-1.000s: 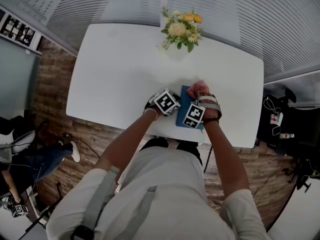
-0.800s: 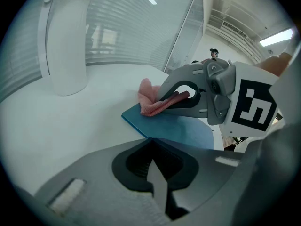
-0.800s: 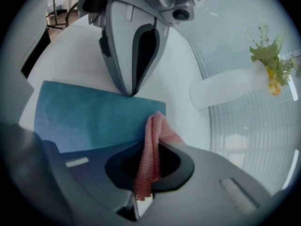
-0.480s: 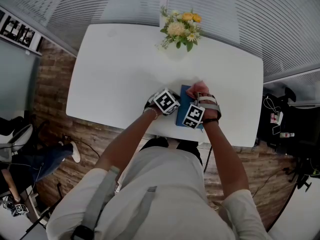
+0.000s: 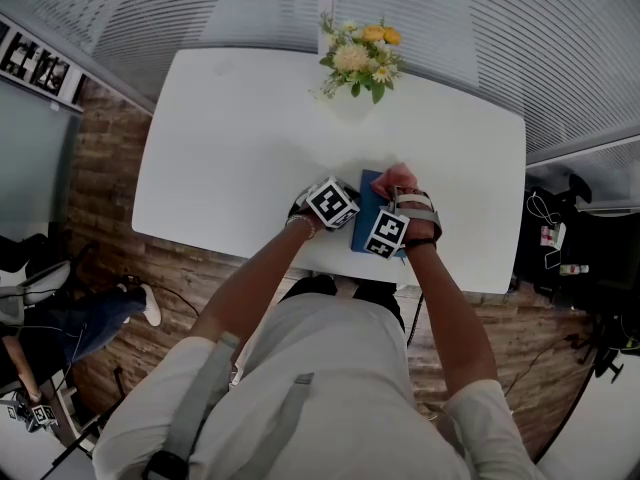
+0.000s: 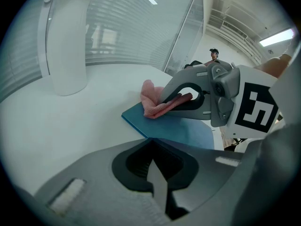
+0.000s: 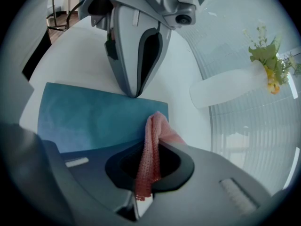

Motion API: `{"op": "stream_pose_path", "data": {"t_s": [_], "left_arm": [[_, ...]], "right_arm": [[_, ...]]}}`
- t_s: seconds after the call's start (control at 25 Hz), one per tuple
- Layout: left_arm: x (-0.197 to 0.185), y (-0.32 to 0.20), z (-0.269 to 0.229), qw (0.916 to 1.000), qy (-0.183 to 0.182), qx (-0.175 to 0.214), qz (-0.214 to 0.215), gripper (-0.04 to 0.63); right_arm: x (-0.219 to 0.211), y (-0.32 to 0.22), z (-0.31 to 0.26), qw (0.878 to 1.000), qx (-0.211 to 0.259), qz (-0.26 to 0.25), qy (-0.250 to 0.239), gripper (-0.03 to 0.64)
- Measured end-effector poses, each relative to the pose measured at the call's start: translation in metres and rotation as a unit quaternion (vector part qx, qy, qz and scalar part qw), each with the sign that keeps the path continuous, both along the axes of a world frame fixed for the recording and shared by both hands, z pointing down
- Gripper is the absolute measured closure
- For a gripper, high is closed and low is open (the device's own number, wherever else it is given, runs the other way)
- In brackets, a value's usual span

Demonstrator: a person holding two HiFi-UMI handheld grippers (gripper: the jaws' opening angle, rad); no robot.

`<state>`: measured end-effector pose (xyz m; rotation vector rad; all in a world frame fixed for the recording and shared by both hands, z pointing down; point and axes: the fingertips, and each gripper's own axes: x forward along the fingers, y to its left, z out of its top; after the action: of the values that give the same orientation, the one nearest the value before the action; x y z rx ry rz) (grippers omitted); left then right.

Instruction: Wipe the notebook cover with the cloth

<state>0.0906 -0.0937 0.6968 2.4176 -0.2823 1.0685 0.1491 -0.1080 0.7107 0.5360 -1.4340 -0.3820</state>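
A blue notebook (image 5: pixel 366 206) lies flat near the front edge of the white table (image 5: pixel 230 148). In the right gripper view, my right gripper (image 7: pixel 153 141) is shut on a pink cloth (image 7: pixel 149 149), which hangs from the jaws onto the notebook's cover (image 7: pixel 89 119) near its right edge. My left gripper (image 7: pixel 135 93) is shut, and its tips press down on the notebook's far edge. From the left gripper view, the cloth (image 6: pixel 153 102) sits bunched on the cover (image 6: pixel 181 126) under the right gripper's fingers (image 6: pixel 188 102).
A white vase of yellow and white flowers (image 5: pixel 362 60) stands at the table's far edge, beyond the notebook. The table's front edge (image 5: pixel 440 286) runs just behind my hands. Slatted blinds (image 5: pixel 500 38) lie beyond the table.
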Motion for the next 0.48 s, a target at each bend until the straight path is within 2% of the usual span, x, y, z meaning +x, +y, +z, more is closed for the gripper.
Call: {"op": "stream_pose_path", "data": {"t_s": [0.48], "left_arm": [[0.0004, 0.0000, 0.0000, 1.0000, 0.001, -0.001, 0.000, 0.600]], "right_arm": [[-0.0008, 0.0039, 0.0003, 1.000, -0.001, -0.002, -0.001, 0.611]]}}
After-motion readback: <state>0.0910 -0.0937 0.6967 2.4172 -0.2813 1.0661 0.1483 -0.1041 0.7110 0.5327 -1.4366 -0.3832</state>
